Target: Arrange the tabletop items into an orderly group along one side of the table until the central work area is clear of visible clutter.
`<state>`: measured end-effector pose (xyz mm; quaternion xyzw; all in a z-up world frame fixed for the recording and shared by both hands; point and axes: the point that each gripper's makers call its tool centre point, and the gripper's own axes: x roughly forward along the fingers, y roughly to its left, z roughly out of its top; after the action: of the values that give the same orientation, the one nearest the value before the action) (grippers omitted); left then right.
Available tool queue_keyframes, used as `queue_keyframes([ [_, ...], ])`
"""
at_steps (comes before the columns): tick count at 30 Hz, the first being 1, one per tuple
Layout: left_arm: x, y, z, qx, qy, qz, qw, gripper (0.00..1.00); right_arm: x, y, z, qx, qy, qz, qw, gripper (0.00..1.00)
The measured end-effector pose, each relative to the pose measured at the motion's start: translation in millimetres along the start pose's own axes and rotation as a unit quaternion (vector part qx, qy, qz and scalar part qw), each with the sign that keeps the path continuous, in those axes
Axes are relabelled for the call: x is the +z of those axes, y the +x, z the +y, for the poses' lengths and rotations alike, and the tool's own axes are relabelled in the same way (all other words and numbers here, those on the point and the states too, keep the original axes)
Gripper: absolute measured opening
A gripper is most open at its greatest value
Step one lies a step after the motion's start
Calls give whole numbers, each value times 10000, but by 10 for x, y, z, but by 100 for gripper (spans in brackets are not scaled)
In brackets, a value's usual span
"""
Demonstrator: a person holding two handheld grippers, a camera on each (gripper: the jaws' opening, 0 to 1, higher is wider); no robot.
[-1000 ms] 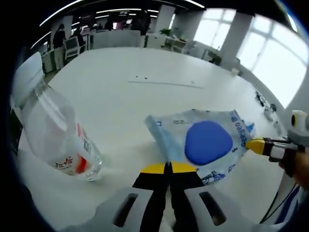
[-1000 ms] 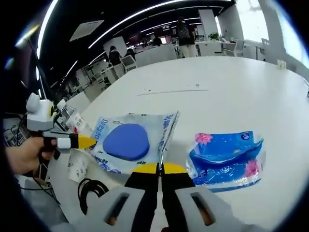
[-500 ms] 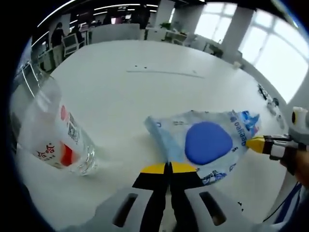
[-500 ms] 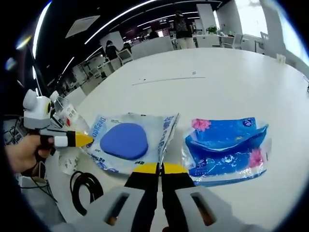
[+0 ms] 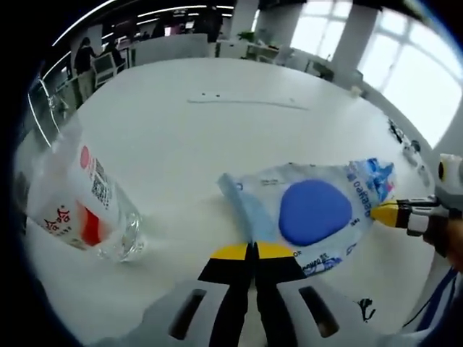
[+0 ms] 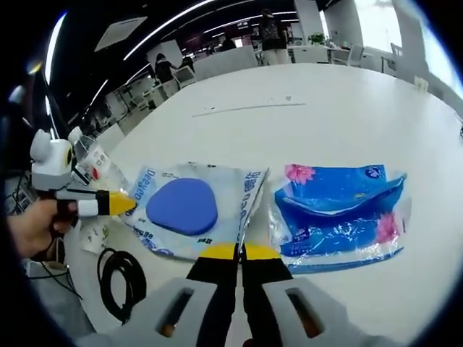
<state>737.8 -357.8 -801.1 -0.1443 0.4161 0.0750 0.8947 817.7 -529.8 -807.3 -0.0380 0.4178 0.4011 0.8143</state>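
Slowly the pouch with the blue oval (image 6: 184,208), soft crinkled plastic stretched between both clenched grippers, has drifted toward the glossy blue floral pack (image 6: 338,219) on the white table (image 6: 325,116); grouping advances. Left gripper (image 5: 253,249) and right gripper (image 6: 240,251) pinch opposite edges. A clear ribbed bottle (image 5: 83,213) lies nearby.

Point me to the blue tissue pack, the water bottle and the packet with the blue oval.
blue tissue pack (image 6: 340,217), right gripper view, middle of its blue wrapper.
water bottle (image 5: 83,210), left gripper view, its labelled clear body.
packet with the blue oval (image 6: 182,206), right gripper view, on the blue oval itself.
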Motion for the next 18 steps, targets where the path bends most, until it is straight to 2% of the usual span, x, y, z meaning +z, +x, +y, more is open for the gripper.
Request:
queue_keyframes([
  [18,-38,34,30,131,128,19,9998,0,-50,-1,2,-95,-98,15,9999,0],
])
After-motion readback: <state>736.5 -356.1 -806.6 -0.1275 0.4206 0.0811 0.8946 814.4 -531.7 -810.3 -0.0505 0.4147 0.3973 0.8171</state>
